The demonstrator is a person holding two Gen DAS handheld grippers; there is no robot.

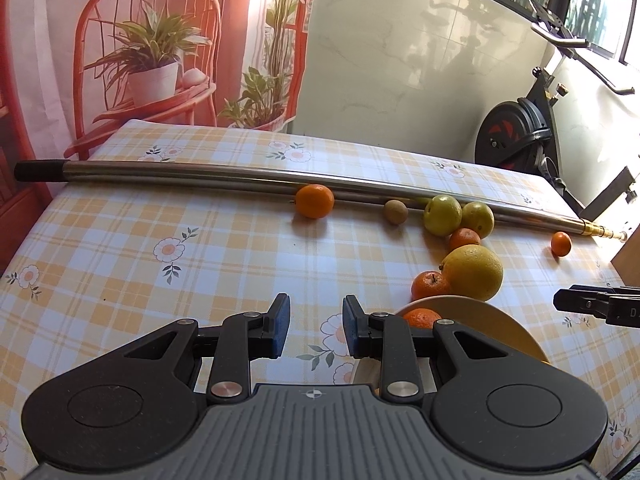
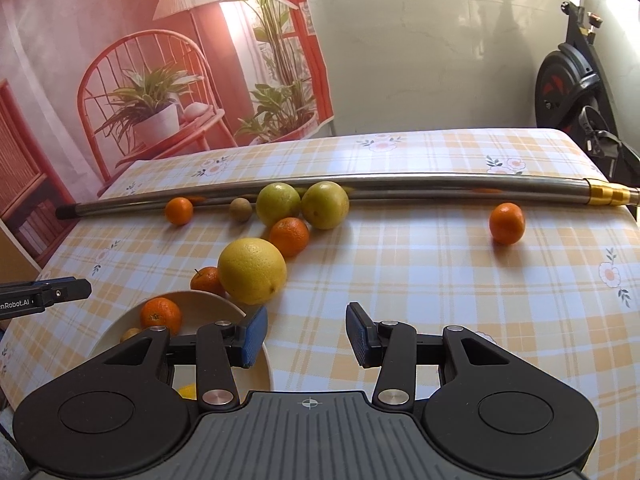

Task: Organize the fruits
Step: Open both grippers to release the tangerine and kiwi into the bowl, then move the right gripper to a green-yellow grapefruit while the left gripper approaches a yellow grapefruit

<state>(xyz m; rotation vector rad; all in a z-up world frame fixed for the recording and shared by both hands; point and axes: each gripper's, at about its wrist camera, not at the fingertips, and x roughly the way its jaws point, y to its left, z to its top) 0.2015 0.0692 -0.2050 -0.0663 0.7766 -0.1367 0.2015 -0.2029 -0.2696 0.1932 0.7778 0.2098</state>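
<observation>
Loose fruit lies on the checked tablecloth: a big yellow citrus [image 2: 252,271], two green fruits [image 2: 278,204] [image 2: 325,205], a small brown fruit [image 2: 241,209] and several mandarins, one [image 2: 507,223] alone at the right. A beige bowl [image 2: 212,312] holds a mandarin [image 2: 161,315] and a small brown fruit [image 2: 130,334]. My right gripper [image 2: 308,316] hovers open and empty just right of the bowl. My left gripper [image 1: 317,308] hangs left of the bowl [image 1: 480,312], its jaws a narrow gap apart with nothing between. Each gripper's tip shows at the edge of the other's view.
A long metal pole [image 1: 240,176] lies across the table behind the fruit, touching the far pieces. An exercise bike [image 1: 520,136] stands beyond the table's right end. A printed backdrop [image 2: 140,80] hangs behind the far left edge.
</observation>
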